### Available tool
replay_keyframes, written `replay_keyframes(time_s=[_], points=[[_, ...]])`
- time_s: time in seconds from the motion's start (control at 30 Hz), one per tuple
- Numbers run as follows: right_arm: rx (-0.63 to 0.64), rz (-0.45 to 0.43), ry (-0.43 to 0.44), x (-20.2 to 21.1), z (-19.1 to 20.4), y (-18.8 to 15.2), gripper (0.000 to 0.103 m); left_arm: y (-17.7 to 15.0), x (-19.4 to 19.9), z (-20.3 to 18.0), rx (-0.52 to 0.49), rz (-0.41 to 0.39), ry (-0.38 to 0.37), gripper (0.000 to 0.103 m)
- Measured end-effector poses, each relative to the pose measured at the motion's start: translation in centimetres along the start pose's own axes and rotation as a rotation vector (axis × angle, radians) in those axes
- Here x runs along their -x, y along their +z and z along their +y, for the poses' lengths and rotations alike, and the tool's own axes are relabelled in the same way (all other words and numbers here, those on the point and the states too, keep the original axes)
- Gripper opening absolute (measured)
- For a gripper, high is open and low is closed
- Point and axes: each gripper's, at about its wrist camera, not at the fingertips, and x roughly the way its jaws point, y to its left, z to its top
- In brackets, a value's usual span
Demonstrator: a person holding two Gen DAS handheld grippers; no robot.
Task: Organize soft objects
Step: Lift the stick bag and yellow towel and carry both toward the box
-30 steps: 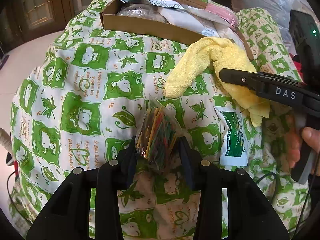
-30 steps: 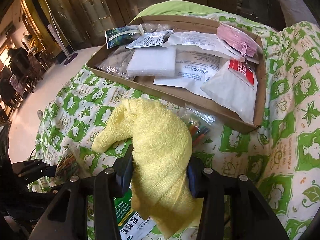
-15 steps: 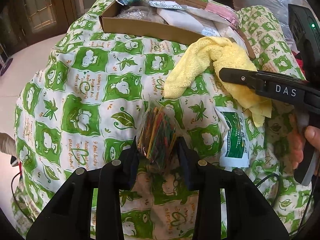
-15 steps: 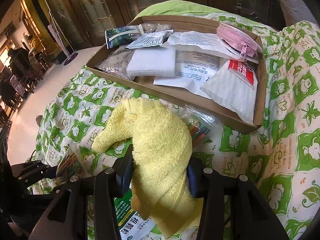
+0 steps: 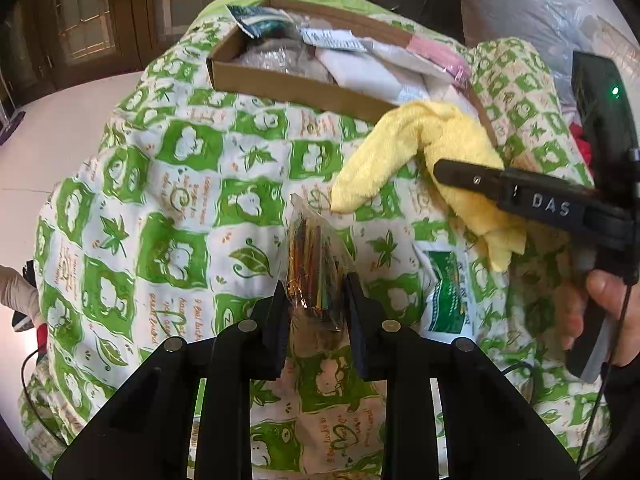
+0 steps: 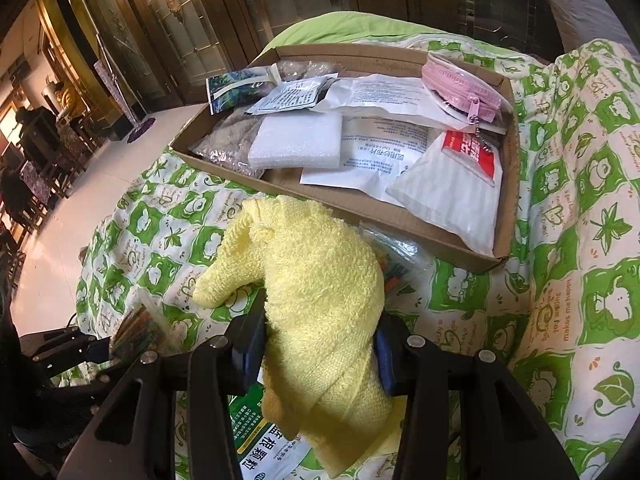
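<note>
Yellow terry towel [image 6: 320,300] clamped in right hand-held gripper [image 6: 320,354]; left hand-held gripper [image 5: 316,308] pinching clear packet of coloured sticks [image 5: 316,264], lifted slightly; cardboard tray [image 6: 505,200] next.

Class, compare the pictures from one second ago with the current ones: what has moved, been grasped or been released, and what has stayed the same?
Almost nothing changed. The left gripper stays shut on the clear packet of coloured sticks, perhaps nudged slightly toward the cardboard box. The right gripper stays shut on the yellow towel. Nothing was released; the box's contents lie as before.
</note>
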Motion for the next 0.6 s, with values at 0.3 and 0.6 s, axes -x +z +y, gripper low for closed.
replay_keyframes(time_s=[0.3, 0.6], points=[[-0.010, -0.011, 0.008, 0.3, -0.2, 0.1, 0.045, 0.5, 0.6, -0.2, 0.002, -0.013, -0.013, 0.023], [-0.027, -0.037, 0.017, 1.1, -0.5, 0.4, 0.045, 1.6, 1.0, -0.1, 0.007, -0.023, -0.017, 0.023]])
